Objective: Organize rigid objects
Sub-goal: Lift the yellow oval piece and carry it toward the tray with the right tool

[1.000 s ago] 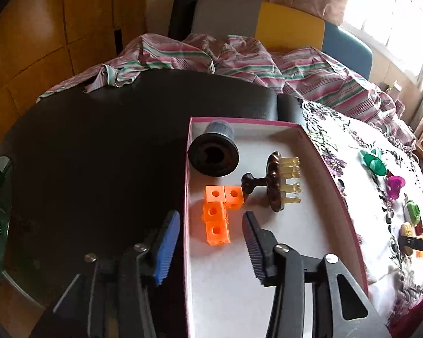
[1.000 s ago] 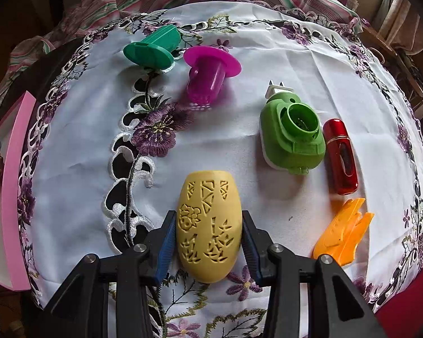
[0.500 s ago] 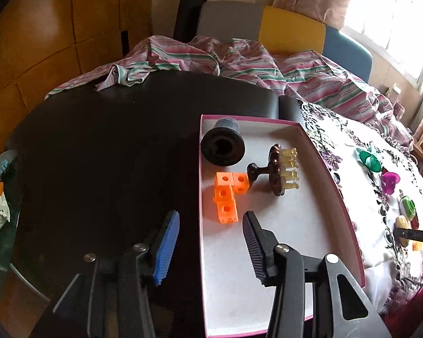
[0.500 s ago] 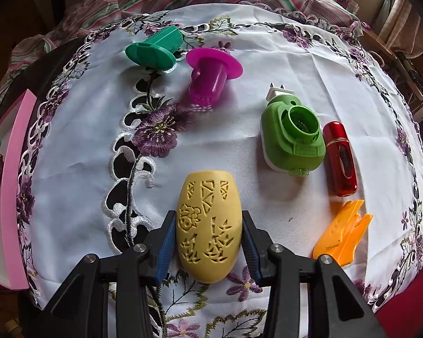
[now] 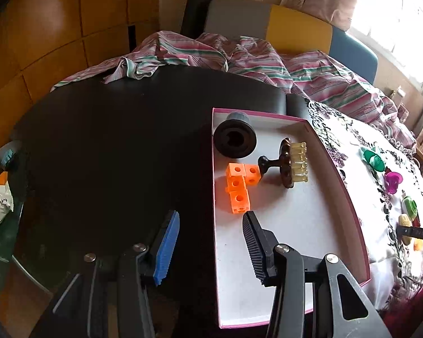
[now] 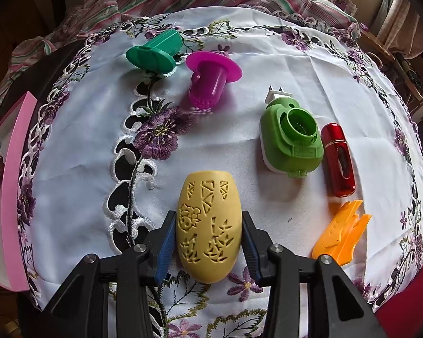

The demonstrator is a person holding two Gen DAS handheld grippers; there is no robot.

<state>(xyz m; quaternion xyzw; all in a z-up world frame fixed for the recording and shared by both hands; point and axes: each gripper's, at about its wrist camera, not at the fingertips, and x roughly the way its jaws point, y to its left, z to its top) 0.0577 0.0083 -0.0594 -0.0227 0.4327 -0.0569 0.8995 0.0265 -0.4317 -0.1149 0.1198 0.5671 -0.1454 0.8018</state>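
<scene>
The left wrist view looks obliquely down from behind its fingers (image 5: 253,242) at the pink-edged tray (image 5: 349,205) on the dark bench (image 5: 112,155), fairly near. The right wrist view looks steeply down, close over the embroidered cloth (image 6: 79,163). Both views share the tray (image 6: 14,169), the cloth (image 5: 361,180) and the striped fabric (image 5: 268,64) beyond.

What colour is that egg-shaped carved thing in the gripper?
Pale yellow: the carved egg-shaped thing, seen best from the right wrist view.
</scene>
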